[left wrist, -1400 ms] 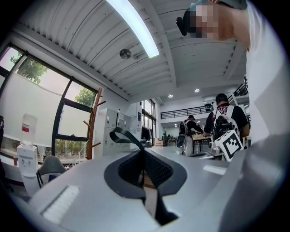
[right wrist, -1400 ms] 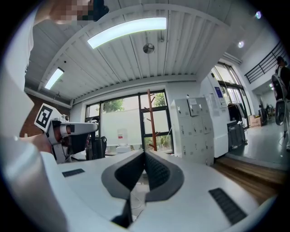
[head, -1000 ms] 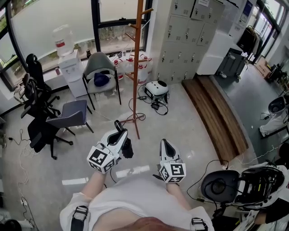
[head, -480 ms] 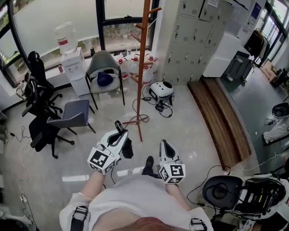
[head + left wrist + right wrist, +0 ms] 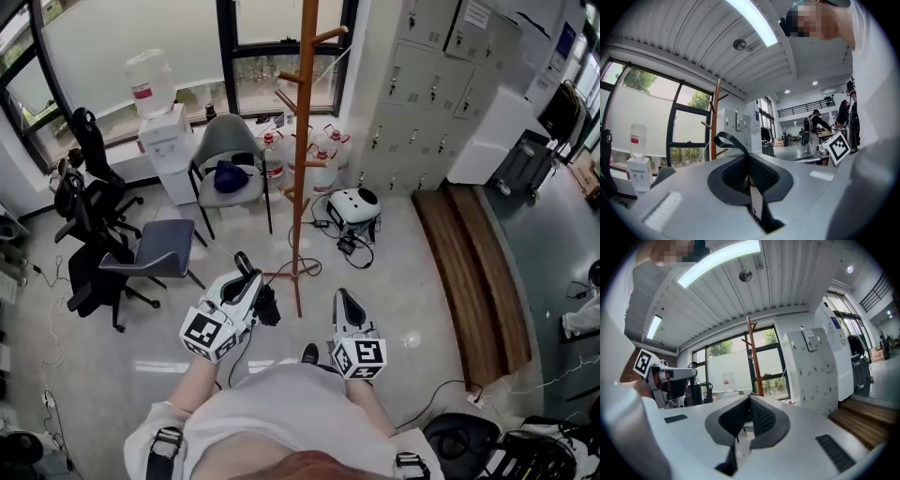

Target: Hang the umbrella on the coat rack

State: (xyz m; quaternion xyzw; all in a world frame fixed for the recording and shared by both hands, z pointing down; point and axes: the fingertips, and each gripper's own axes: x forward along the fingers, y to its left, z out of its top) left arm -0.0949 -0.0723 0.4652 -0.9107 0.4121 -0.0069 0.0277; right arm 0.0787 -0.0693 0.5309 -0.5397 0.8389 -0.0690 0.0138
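The coat rack (image 5: 302, 159) was brought nearer than a second earlier, yet not reached. The umbrella (image 5: 266, 307) was carried short of it, its strap (image 5: 726, 139) clenched in the left tongs (image 5: 247, 274); the right tongs (image 5: 340, 298) were closed on nothing.

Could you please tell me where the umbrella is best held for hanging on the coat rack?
By its strap loop, pinched from the side near the base, as the left tool does: it stands free past the jaws, ready for a coat rack peg, while the umbrella hangs below.
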